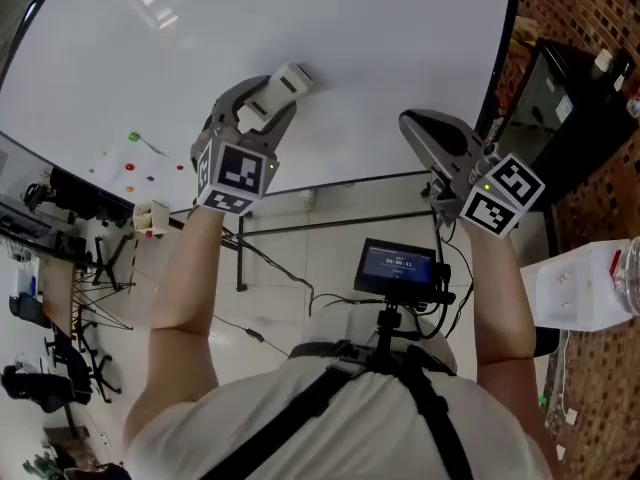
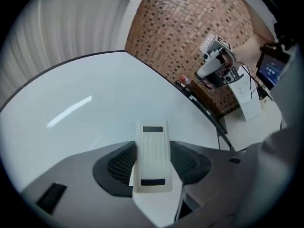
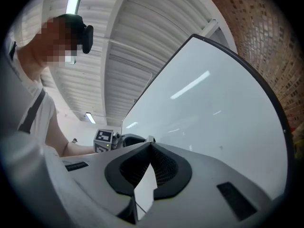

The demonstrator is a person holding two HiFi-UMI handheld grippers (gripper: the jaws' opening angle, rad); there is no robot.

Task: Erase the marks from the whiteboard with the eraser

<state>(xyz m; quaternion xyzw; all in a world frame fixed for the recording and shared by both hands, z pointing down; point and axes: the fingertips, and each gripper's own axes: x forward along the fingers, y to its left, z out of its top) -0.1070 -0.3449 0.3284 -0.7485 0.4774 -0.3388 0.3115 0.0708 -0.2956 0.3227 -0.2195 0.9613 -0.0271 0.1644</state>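
Note:
A large whiteboard (image 1: 300, 38) fills the top of the head view; a few small coloured dots (image 1: 133, 138) sit near its lower left edge. My left gripper (image 1: 272, 96) is shut on a white eraser (image 1: 288, 80), whose end is close to the board. In the left gripper view the eraser (image 2: 153, 141) lies lengthwise between the two dark pads (image 2: 122, 163), with the whiteboard (image 2: 71, 108) beyond. My right gripper (image 1: 412, 123) hovers to the right, near the board's lower edge. Its jaws (image 3: 151, 144) are shut on nothing. The left gripper (image 3: 107, 139) also shows in the right gripper view.
A brick wall (image 1: 590, 8) and a black cabinet (image 1: 560, 98) stand right of the board. A white box (image 1: 585, 288) is at the right edge. A small screen (image 1: 398, 266) is mounted at the person's chest. A small holder (image 1: 150, 216) hangs at the board's lower left.

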